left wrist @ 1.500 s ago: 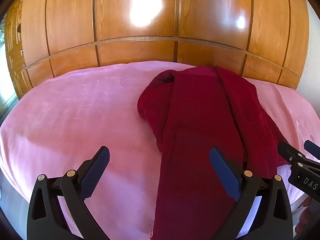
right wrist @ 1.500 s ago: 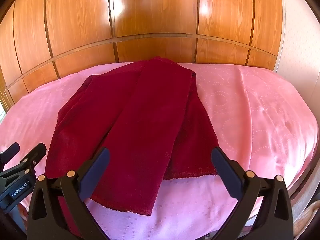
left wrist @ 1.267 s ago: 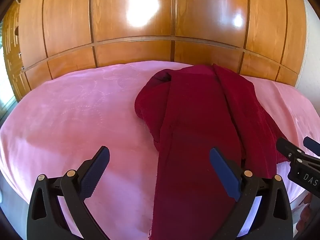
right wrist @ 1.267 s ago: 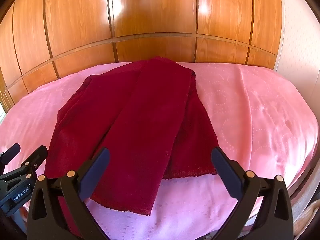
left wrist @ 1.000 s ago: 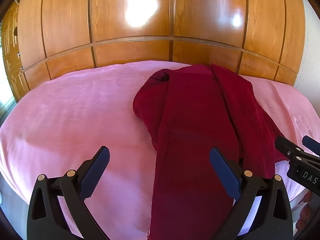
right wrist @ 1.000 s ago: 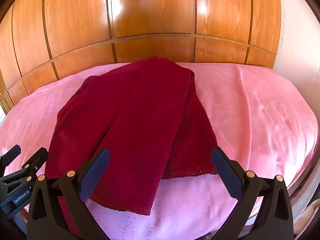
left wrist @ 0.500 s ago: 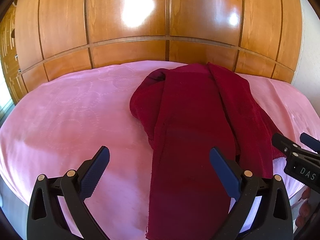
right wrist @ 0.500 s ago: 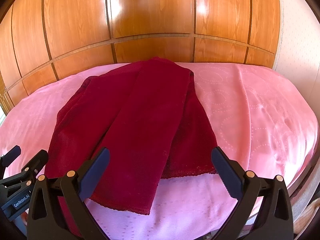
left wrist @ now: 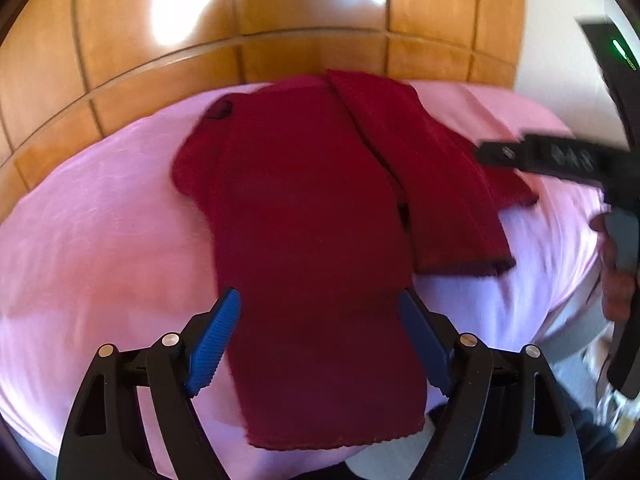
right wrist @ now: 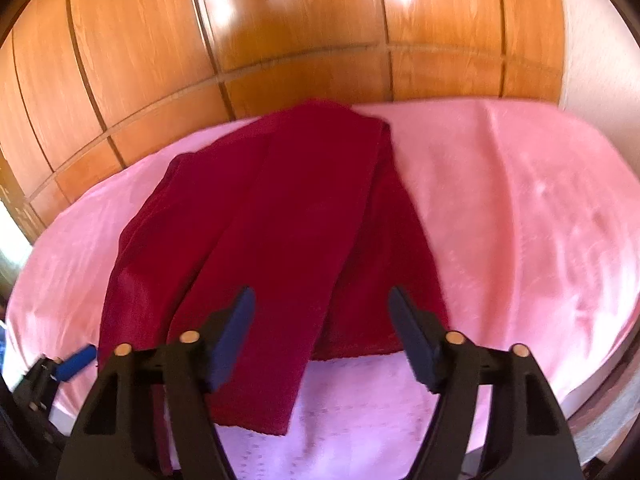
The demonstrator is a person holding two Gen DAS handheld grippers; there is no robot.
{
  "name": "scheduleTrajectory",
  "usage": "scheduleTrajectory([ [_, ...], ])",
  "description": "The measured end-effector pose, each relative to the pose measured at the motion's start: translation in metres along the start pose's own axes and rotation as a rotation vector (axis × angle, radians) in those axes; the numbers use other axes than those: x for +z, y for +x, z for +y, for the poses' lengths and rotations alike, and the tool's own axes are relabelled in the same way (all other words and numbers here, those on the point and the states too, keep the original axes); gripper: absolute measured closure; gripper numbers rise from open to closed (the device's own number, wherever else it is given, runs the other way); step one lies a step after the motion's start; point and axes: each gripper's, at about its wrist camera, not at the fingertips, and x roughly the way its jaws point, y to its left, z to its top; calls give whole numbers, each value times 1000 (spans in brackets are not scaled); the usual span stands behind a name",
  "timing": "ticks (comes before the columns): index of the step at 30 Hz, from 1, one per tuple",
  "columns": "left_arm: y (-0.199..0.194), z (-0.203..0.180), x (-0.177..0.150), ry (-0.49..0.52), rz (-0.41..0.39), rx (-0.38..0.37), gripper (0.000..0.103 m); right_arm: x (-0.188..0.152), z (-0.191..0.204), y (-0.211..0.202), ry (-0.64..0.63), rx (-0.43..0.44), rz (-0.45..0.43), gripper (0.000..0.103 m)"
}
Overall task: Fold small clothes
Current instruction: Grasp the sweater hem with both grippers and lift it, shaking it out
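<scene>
Left wrist view: blurred; the right gripper (left wrist: 500,156) shows only as a smeared black bar at the right side, so its fingers cannot be read from here.
Right wrist view: also soft; the left gripper (right wrist: 76,360) is cut off at the lower left, one blue fingertip showing.
Hidden: the garment's near hem passes between the fingers in both views, and whether either gripper touches cloth is hard to tell.
Garment: the dark red garment (left wrist: 312,248) lies lengthwise on the pink bedspread (left wrist: 100,240), its top near the far edge of the bed, its hem at the near edge.
Fold: a long panel (right wrist: 288,240) lies over the middle; another strip (left wrist: 424,176) lies along the right side.
Left gripper (left wrist: 320,340): fingers spread, less wide than a moment ago, empty, straddling the hem.
Right gripper (right wrist: 320,332): likewise spread and empty over the hem, narrower than before.
Around: glossy wooden panelling (right wrist: 280,32) stands behind the bed; a hand (left wrist: 616,272) grips the right handle.
Change: both views now sit closer to the cloth, and more centred on it.
</scene>
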Motion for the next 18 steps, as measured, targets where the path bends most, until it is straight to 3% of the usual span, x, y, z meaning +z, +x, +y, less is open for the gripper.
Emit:
scheduleTrajectory([
  [2, 12, -6, -3, 29, 25, -2, 28, 0, -3, 15, 33, 15, 48, 35],
  [4, 20, -5, -5, 27, 45, -18, 50, 2, -7, 29, 53, 48, 79, 38],
  [5, 20, -3, -4, 15, 39, -43, 58, 3, -8, 37, 61, 83, 102, 50],
  [6, 19, -1, -3, 7, 35, -68, 81, 3, -8, 41, 56, 96, 108, 55],
  [8, 14, 9, 3, -38, 37, -132, 97, 8, -5, 40, 28, 118, 90, 86],
  [9, 11, 16, 5, -72, 35, -173, 99, 10, -4, 36, 27, 143, 70, 94],
  [12, -6, 39, 18, -168, -11, -269, 100, 17, -4, 19, -17, 152, 39, 96],
  [18, -44, 126, 70, -392, -196, -274, 103, 57, -44, -21, -73, 14, -76, 96],
])
